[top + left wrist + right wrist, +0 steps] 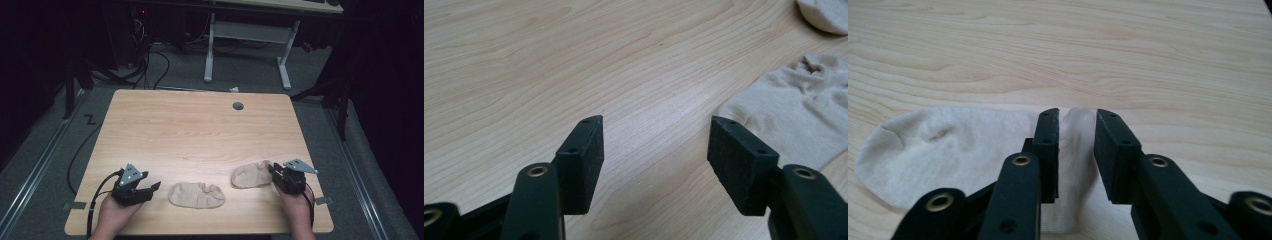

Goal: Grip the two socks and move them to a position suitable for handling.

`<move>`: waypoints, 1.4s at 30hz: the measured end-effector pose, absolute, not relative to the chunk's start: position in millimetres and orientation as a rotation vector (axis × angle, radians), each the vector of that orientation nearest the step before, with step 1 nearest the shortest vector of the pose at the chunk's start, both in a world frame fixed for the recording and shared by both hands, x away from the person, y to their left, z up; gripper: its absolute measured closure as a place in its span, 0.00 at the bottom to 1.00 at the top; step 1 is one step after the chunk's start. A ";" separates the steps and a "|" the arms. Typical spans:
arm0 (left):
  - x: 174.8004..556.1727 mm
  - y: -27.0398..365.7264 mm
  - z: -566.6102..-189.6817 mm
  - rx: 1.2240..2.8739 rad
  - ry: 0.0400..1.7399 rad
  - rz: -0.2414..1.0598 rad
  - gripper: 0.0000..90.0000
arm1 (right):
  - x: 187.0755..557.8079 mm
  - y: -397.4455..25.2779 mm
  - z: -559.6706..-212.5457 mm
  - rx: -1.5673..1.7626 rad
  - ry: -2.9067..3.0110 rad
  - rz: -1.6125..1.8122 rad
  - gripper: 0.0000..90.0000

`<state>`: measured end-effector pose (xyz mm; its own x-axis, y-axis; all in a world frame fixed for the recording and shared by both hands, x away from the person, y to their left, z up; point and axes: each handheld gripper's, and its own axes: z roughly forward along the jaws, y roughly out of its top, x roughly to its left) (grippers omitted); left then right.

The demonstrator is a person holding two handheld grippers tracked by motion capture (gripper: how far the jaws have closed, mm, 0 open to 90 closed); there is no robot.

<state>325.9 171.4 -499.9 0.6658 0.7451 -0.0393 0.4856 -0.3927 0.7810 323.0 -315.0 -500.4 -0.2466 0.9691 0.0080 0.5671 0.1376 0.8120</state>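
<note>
At the near left of the wooden table [200, 130], the left gripper [152, 189] lies low in the person's left hand [116, 214], a short way in from the table's left edge and close to its front edge; its jaws are spread wide with bare wood between them, grasping nothing, as the left gripper view confirms around the left gripper [656, 145]. Just to its right, apart from the jaw tips, a beige sock [196, 194] lies flat near the front edge; in the left gripper view the same beige sock [794, 120] sits off to the right of the jaws. Farther right, a second sock [251, 174] lies a small gap away from the first, its right end at the right gripper [273, 172], held in the person's right hand [298, 206] not far from the table's right edge. In the right gripper view the right gripper [1077, 150] has its jaws drawn narrow around a raised fold of the second sock [948, 150], with a slim gap left between the pads; whether they actually pinch the cloth I cannot tell. The whole far half of the tabletop lies open, with a grey cable grommet [238, 106] near its back edge. No readable writing or labels show. Around the table are grey carpet [45, 150], dark curtains, trailing cables and a white desk frame [247, 47] beyond.
</note>
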 end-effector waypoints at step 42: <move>330.9 159.6 -502.0 2.065 0.912 0.365 0.49 | 363.5 -158.2 -522.5 1.226 2.299 0.849 1.00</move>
<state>330.9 159.6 -502.0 0.6945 0.7169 -0.0618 0.4759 -0.3932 0.7867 363.5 -158.2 -522.5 -0.5362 0.8418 -0.0617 0.5999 0.4314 0.6738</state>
